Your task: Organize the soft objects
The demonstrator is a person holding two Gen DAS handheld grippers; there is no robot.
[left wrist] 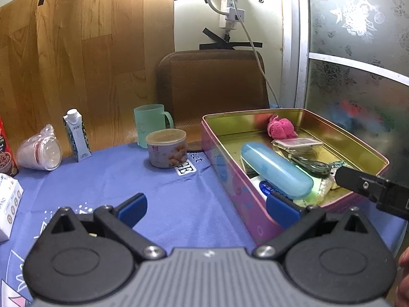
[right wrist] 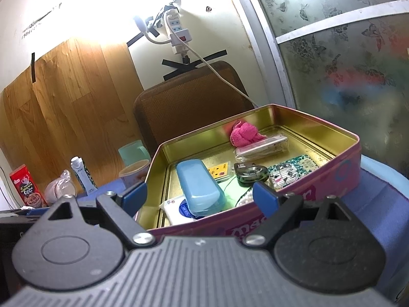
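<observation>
While both tools gape empty, cup [left wrist: 152,128] and can [left wrist: 166,151] flank tin [left wrist: 225,163].

Blue-clothed table [left wrist: 179,199] – tin [left wrist: 230,168], can [left wrist: 166,152], mug [left wrist: 149,125].

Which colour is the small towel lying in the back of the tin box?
The small towel is bright pink; the right wrist view shows it best.

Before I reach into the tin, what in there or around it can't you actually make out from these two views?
- White packet: mostly hidden under the blue case in both wrist views; label unreadable.
- Green and white soft items: the case covers them on one side; what they are is unclear.
- Tin lettering: cut off by the right gripper body.
- Red box: cropped by the left wrist view's edge.
</observation>
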